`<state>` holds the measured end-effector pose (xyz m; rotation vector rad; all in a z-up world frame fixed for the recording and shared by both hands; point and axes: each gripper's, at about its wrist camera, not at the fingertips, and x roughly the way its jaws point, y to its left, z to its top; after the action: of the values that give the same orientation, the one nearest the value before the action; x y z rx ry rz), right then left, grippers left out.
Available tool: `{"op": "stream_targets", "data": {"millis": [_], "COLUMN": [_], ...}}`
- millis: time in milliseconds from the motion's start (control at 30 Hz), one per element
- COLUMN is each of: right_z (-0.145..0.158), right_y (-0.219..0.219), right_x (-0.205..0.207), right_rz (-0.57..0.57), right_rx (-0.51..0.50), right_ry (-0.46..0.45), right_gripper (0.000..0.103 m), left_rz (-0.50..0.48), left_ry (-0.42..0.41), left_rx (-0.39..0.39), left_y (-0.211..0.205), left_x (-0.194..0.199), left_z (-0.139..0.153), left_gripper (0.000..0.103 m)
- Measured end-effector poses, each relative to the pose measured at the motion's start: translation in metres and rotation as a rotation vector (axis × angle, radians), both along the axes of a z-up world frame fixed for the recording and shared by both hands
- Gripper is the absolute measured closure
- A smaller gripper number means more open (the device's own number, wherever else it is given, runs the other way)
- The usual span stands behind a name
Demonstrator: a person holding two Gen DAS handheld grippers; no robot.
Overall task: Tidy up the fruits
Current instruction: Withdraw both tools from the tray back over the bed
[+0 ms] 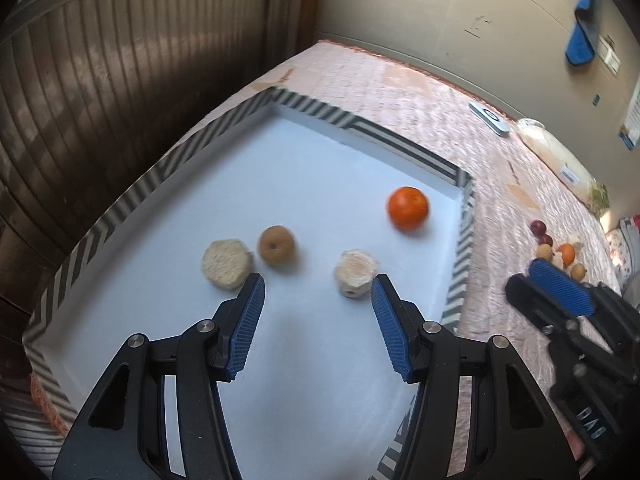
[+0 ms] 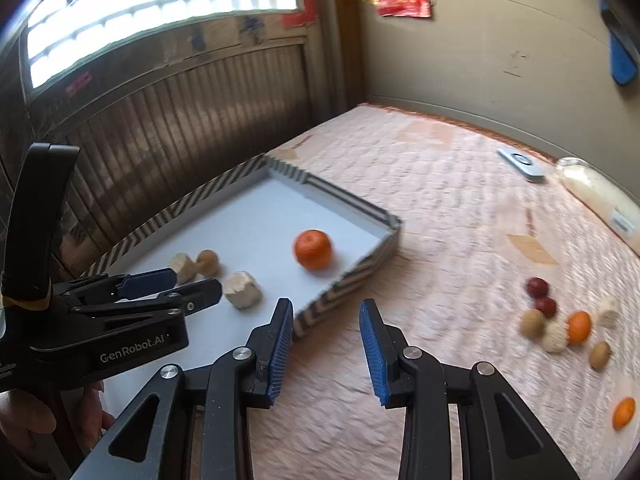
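Right, my left gripper (image 1: 318, 280) hangs over the tray (image 1: 120, 208), its jaws apart with nothing between them. My right gripper (image 2: 325, 308) sits over the pink quilted cover (image 2: 440, 208), just beside the tray's near striped wall; its jaws show a gap and grip nothing.

On the tray's pale floor I count 4 pieces. The orange (image 1: 408, 208) lies near the right wall. A brown round fruit (image 1: 277, 245) sits just beside a pale knobbly piece (image 1: 225, 264) on its left, while a second pale knobbly piece (image 1: 356, 272) lies just ahead of the left gripper's right pad.

Off the tray, on the cover to the right, the loose fruits (image 2: 568, 320) cluster: 2 dark red ones, 3 tan ones, 2 pale knobbly ones and 1 orange. Another small orange (image 2: 624, 412) lies apart, nearer me.

Far back by the wall I see a flat grey device (image 2: 520, 164) and a clear bottle (image 2: 596, 188) lying on its side.
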<state>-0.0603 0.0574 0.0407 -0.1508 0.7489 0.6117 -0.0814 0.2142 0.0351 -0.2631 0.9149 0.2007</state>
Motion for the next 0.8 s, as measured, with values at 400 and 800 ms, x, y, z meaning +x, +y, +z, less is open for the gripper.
{"op": "stream_targets", "data": {"millis": [400,800], "right_z": [-0.002,-0.003], "right_y": [-0.103,-0.185], "right_x": [-0.009,-0.011], "right_rz": [-0.195,-0.337], "right_rx": [-0.019,-0.027], "right_ry": [0.01,0.026], "right_gripper": [0.069,0.069], "left_rz": [-0.049,-0.287], "left_ry": [-0.08,-0.046], "left_rx": [0.099,0.043], "left_y": [-0.042,-0.142], "left_x": [0.0,0.033], "left_z": [0.025,0.032], "left_gripper": [0.047,0.047]}}
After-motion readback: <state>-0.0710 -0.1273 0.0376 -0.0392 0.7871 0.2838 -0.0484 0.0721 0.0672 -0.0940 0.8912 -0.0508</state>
